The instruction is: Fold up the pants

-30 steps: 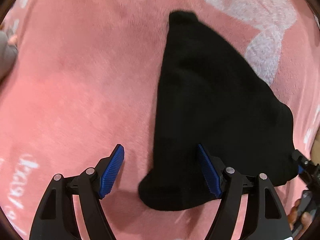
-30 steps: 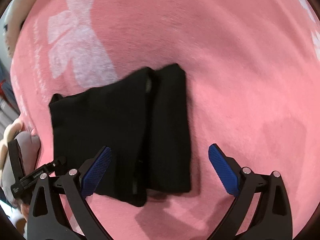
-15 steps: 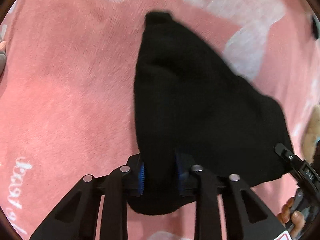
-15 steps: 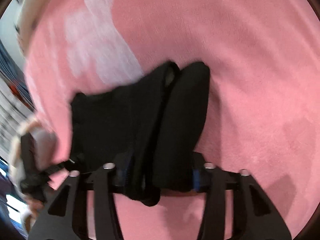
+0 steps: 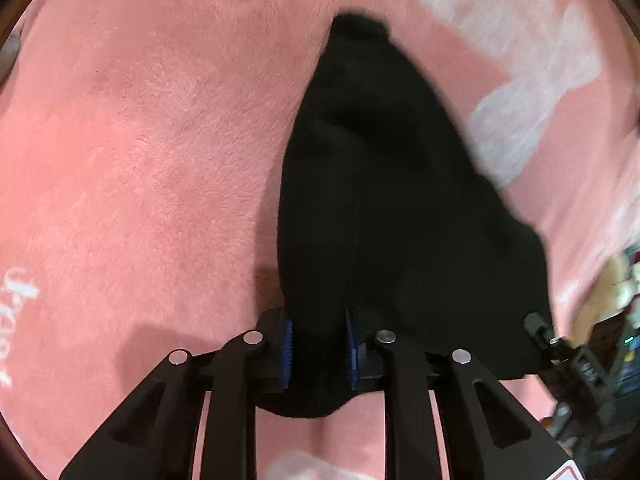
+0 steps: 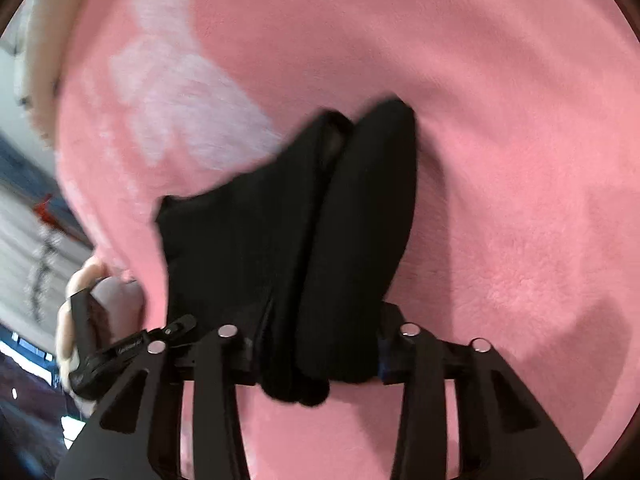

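Note:
The black pants [image 5: 384, 208], folded into a thick bundle, hang lifted over the pink blanket [image 5: 140, 152]. My left gripper [image 5: 318, 350] is shut on the near left corner of the pants, the cloth pinched between its blue pads. In the right wrist view the same pants [image 6: 304, 232] show two folded layers side by side, and my right gripper [image 6: 316, 356] is shut on their near edge. The far end of the pants still touches the blanket. The right gripper's tip [image 5: 548, 340] shows at the pants' right corner in the left wrist view.
The pink fleece blanket [image 6: 500, 140] with pale bow patterns [image 6: 180, 96] and white lettering [image 5: 16, 304] covers the whole surface. The person's hand holding the left gripper [image 6: 84, 320] shows at the left of the right wrist view. Room clutter lies beyond the blanket's edge.
Both grippers went from open around the pants' near edge to shut on it. The near edge has since risen off the blanket, pulling the bundle into a taut, tented shape.

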The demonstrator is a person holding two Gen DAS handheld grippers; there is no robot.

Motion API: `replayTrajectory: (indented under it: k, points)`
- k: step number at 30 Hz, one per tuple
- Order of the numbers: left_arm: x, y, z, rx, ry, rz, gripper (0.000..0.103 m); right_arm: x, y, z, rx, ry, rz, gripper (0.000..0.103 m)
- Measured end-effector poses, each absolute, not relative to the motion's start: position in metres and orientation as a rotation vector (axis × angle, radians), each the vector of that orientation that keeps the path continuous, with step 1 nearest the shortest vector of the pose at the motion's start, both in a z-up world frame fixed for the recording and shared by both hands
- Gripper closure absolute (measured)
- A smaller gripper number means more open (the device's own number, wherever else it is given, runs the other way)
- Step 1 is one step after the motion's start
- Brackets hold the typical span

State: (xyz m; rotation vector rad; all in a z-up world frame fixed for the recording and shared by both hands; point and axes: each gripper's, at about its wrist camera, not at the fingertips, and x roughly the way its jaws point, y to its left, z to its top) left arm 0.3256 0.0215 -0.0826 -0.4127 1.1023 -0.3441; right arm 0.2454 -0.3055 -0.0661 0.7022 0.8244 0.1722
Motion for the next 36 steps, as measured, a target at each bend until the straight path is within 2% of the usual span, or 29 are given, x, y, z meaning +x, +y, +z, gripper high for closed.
replayTrajectory:
  k: [3, 4, 7, 9, 12, 13, 15, 17, 20, 21, 22, 23, 24, 26, 28, 30, 32, 33, 34, 35, 36]
  points:
    - [0.310, 0.030, -0.065, -0.419, 1.089, -0.361, 0.085, 0.220, -0.304, -0.047, 0.658, 0.793, 0.183, 0.062]
    - [0.310, 0.027, -0.069, -0.380, 1.100, -0.342, 0.083, 0.220, -0.303, -0.051, 0.627, 0.804, 0.171, 0.055]
    - [0.321, 0.016, -0.102, -0.305, 1.200, -0.291, 0.077, 0.227, -0.316, -0.092, 0.654, 0.919, 0.068, 0.043]
    - [0.314, 0.020, -0.095, -0.335, 1.166, -0.285, 0.077, 0.208, -0.332, -0.090, 0.764, 0.857, 0.063, 0.043]
    - [0.291, 0.025, -0.050, -0.270, 0.993, -0.222, 0.077, 0.177, -0.335, -0.038, 0.638, 0.696, -0.039, 0.043]
    - [0.285, 0.023, -0.036, -0.256, 0.943, -0.206, 0.072, 0.179, -0.330, -0.025, 0.622, 0.678, -0.004, 0.043]
    - [0.291, 0.009, -0.015, -0.244, 0.887, -0.216, 0.070, 0.193, -0.312, -0.011, 0.574, 0.682, 0.073, 0.044]
    - [0.314, -0.009, -0.014, -0.186, 0.884, -0.211, 0.067, 0.224, -0.286, -0.007, 0.513, 0.717, 0.145, 0.046]
    - [0.336, -0.027, -0.040, -0.115, 0.940, -0.201, 0.066, 0.271, -0.273, -0.038, 0.436, 0.815, 0.123, 0.053]
    - [0.353, -0.032, -0.058, -0.105, 0.982, -0.187, 0.066, 0.286, -0.278, -0.056, 0.427, 0.863, 0.090, 0.060]
    - [0.368, -0.033, -0.071, -0.107, 1.025, -0.170, 0.066, 0.299, -0.291, -0.073, 0.438, 0.899, 0.042, 0.088]
    - [0.385, -0.029, -0.088, -0.139, 1.075, -0.152, 0.066, 0.299, -0.302, -0.080, 0.454, 0.904, 0.012, 0.103]
    - [0.390, -0.023, -0.096, -0.180, 1.112, -0.156, 0.066, 0.298, -0.317, -0.081, 0.510, 0.902, 0.000, 0.103]
    - [0.398, -0.011, -0.098, -0.271, 1.136, -0.167, 0.066, 0.285, -0.325, -0.066, 0.555, 0.860, -0.004, 0.093]
    - [0.392, -0.005, -0.083, -0.278, 1.079, -0.177, 0.066, 0.269, -0.313, -0.049, 0.500, 0.810, 0.042, 0.092]
    - [0.376, -0.004, -0.067, -0.231, 1.010, -0.168, 0.065, 0.267, -0.299, -0.053, 0.422, 0.837, 0.051, 0.085]
    - [0.358, -0.005, -0.056, -0.205, 0.981, -0.174, 0.062, 0.273, -0.295, -0.075, 0.330, 0.911, -0.001, 0.095]
    - [0.345, -0.004, -0.050, -0.192, 0.976, -0.189, 0.060, 0.265, -0.300, -0.073, 0.351, 0.898, -0.033, 0.095]
    - [0.335, -0.002, -0.045, -0.181, 0.973, -0.201, 0.059, 0.253, -0.301, -0.062, 0.377, 0.879, -0.052, 0.088]
    - [0.324, 0.001, -0.040, -0.173, 0.959, -0.206, 0.057, 0.241, -0.298, -0.050, 0.394, 0.844, -0.035, 0.087]
    - [0.303, 0.007, -0.035, -0.157, 0.928, -0.210, 0.045, 0.227, -0.292, -0.039, 0.401, 0.808, 0.003, 0.086]
